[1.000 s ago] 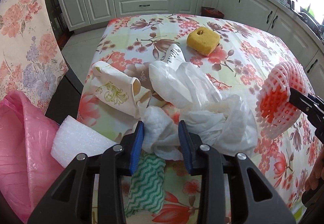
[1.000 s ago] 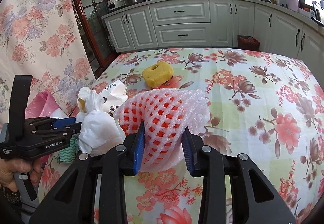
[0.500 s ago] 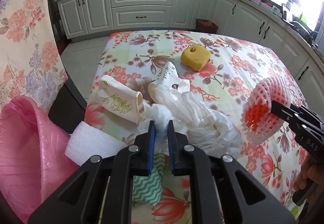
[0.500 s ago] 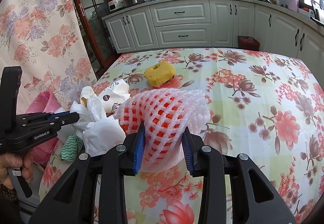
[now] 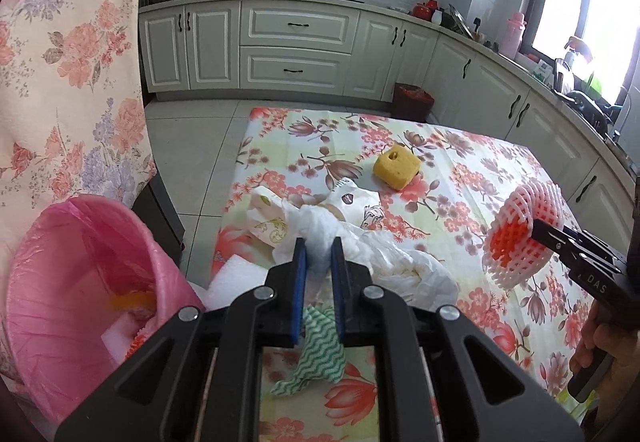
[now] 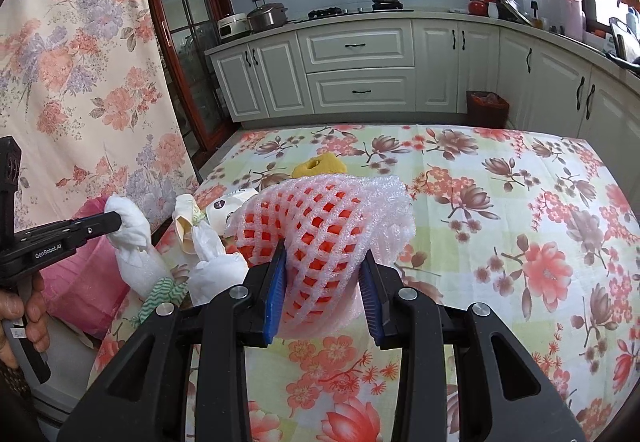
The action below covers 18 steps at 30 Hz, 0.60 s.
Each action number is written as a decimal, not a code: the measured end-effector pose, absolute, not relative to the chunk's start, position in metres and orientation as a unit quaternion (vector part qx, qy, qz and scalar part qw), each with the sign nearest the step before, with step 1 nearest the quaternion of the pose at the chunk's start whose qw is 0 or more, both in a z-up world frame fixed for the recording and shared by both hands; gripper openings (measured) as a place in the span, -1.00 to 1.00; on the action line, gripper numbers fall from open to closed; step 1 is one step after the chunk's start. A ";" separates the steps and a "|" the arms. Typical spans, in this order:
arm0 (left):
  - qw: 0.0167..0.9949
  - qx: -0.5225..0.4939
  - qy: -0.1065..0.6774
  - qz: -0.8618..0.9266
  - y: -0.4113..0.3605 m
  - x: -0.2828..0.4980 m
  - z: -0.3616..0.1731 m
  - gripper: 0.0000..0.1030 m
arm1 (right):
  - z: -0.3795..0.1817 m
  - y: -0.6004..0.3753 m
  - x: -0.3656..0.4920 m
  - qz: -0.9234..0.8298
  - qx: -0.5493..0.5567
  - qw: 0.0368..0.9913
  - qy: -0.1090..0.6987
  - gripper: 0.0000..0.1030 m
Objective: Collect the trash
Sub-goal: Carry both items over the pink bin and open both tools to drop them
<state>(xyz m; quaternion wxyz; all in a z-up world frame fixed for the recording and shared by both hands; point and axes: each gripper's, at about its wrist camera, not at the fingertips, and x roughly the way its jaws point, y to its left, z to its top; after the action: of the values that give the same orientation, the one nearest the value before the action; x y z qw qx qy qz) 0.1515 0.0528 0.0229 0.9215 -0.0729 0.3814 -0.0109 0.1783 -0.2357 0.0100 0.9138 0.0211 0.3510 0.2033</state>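
Since the earlier frame the left gripper (image 5: 318, 254) has closed on the white plastic bag (image 5: 384, 266) and lifted it off the flowered table (image 5: 480, 170); a green striped cloth (image 5: 320, 354) hangs beneath, possibly caught in the bundle. The right gripper (image 6: 324, 274) is clamped on the foam fruit net (image 6: 324, 218), held above the table. Recommended: swing the bag left over the pink-lined bin (image 5: 80, 282), centre it over the opening, release only once the trailing tail clears the rim.
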 end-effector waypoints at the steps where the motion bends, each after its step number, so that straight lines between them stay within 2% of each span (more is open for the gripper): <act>1: 0.924 -0.075 0.376 -0.008 0.057 0.147 0.027 -0.77 | 0.012 -0.235 0.178 0.204 0.020 0.914 0.349 -0.35; 18: 0.944 -0.104 0.304 0.075 0.150 0.067 0.073 -0.77 | 0.066 -0.173 0.154 0.255 -0.001 0.916 0.310 -0.35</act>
<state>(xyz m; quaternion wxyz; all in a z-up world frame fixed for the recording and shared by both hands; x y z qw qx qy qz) 0.0669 0.1505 0.0732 0.9440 -0.1041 0.3039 0.0755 0.1545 -0.1733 0.0662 0.9157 -0.0013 0.3103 0.2554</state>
